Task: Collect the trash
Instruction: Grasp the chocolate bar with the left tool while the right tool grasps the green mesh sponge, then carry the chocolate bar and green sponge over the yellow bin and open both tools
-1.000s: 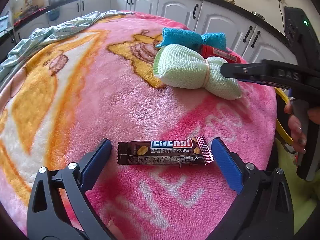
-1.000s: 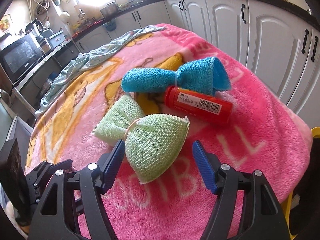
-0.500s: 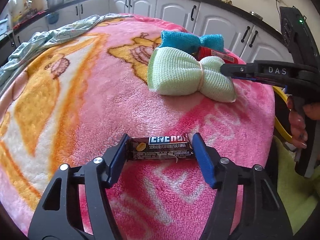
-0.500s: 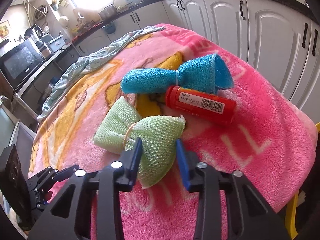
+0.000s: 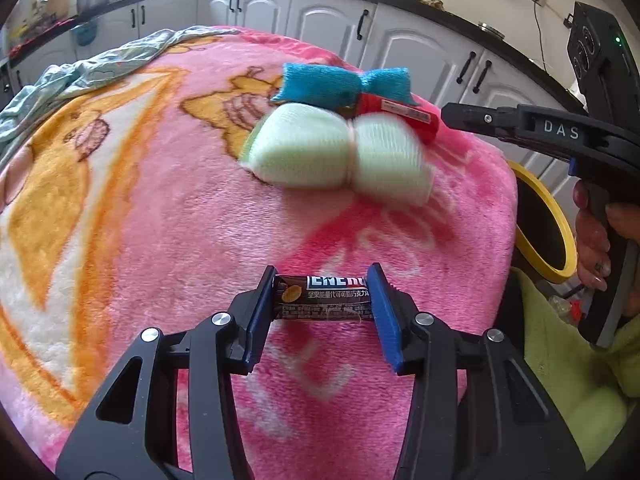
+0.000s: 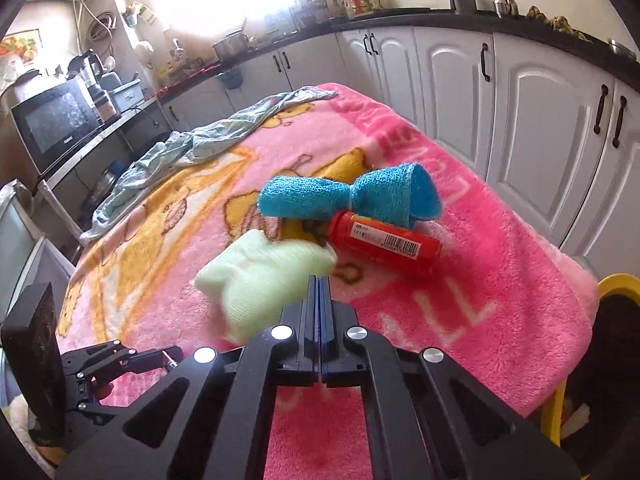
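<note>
Far left: a crumpled pale green cloth (image 5: 92, 68) lies along the edge of the pink cartoon blanket (image 5: 168, 216) that covers the counter.

Centre, near edge: the left gripper (image 5: 322, 300) is closed on the two ends of a brown snack bar wrapper (image 5: 322, 298), one blue pad against each end. The wrapper sits just above the blanket; whether it touches the pile cannot be told.

Centre, further back: a light green mesh scrubber (image 5: 340, 156), tied at the waist, appears motion-blurred in both views. Behind it lies a blue scrubber (image 5: 344, 84) of the same shape, with a red cylindrical tube (image 6: 386, 242) bearing a barcode label lying on its side just beside it.

Right: the right gripper (image 6: 319, 284) has its jaws pressed fully together. In the right wrist view its tips stand at the near edge of the green scrubber; whether any of the mesh is caught between them cannot be told.

Far right, beyond the counter edge: a yellow-rimmed bin (image 5: 560, 236) with a dark interior. Its contents are not discernible.
</note>
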A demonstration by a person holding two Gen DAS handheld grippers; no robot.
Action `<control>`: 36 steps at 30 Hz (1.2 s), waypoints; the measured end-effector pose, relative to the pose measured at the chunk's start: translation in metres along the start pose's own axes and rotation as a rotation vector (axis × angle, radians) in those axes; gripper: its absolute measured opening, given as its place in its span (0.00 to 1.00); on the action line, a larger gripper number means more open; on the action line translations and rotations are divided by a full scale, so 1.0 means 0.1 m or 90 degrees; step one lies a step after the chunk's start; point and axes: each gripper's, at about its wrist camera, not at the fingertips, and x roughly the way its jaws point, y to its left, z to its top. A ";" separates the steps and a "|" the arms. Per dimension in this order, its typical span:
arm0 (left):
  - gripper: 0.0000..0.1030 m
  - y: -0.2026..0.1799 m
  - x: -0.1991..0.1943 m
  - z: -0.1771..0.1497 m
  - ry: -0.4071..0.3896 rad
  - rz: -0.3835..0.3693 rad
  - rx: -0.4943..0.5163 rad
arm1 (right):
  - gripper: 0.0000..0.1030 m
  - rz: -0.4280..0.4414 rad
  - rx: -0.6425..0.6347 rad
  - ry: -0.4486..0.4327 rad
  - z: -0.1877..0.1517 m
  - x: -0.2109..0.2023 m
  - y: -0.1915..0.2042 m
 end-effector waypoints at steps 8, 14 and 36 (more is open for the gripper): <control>0.36 0.05 -0.12 0.06 -0.020 -0.002 -0.017 | 0.35 0.044 0.012 0.025 0.01 0.07 -0.03; 0.36 0.13 -0.23 0.10 -0.040 -0.004 -0.037 | 0.61 0.062 0.058 0.070 0.04 0.37 -0.06; 0.36 -0.12 -0.51 0.52 -0.107 -0.028 -0.005 | 0.28 0.079 0.047 -0.024 0.31 -0.27 -0.06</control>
